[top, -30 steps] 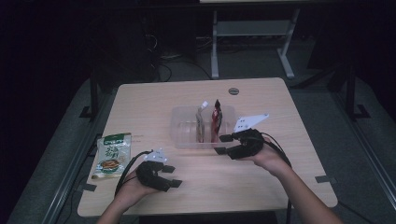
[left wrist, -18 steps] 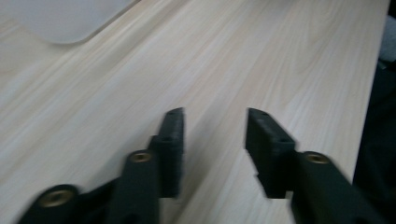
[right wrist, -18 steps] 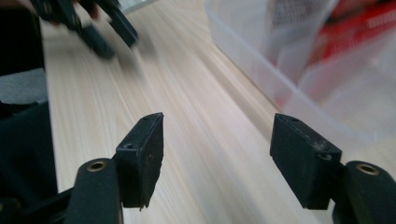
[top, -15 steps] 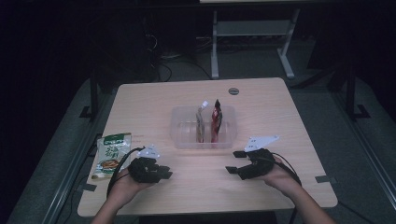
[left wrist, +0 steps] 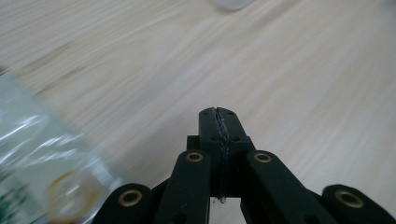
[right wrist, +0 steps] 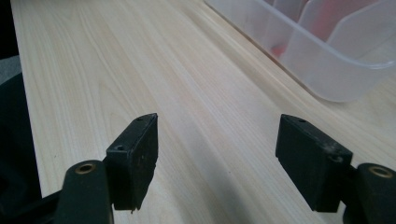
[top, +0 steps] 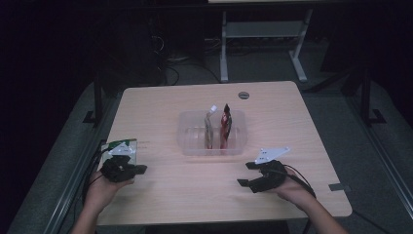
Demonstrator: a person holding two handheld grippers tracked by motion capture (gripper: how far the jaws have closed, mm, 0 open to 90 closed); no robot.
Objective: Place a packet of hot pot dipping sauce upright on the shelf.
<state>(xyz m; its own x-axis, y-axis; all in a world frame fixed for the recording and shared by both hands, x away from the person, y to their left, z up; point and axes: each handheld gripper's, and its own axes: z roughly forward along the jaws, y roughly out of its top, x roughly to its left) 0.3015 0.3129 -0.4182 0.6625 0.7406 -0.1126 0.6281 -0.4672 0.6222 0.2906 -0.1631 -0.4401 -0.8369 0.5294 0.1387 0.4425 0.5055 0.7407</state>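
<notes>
A green and white snack packet [top: 125, 146] lies flat on the table's near left part, at about 9 o'clock from the table's middle, with most of its face hidden under the left gripper [top: 139, 169], whose jaws are pressed together with nothing between them. In the left gripper view the packet [left wrist: 42, 163] is a blurred shape with a glossy clear film, green print and a yellow ring, at 8 o'clock from the jaw tips and just beside them; whether it touches them cannot be told.
</notes>
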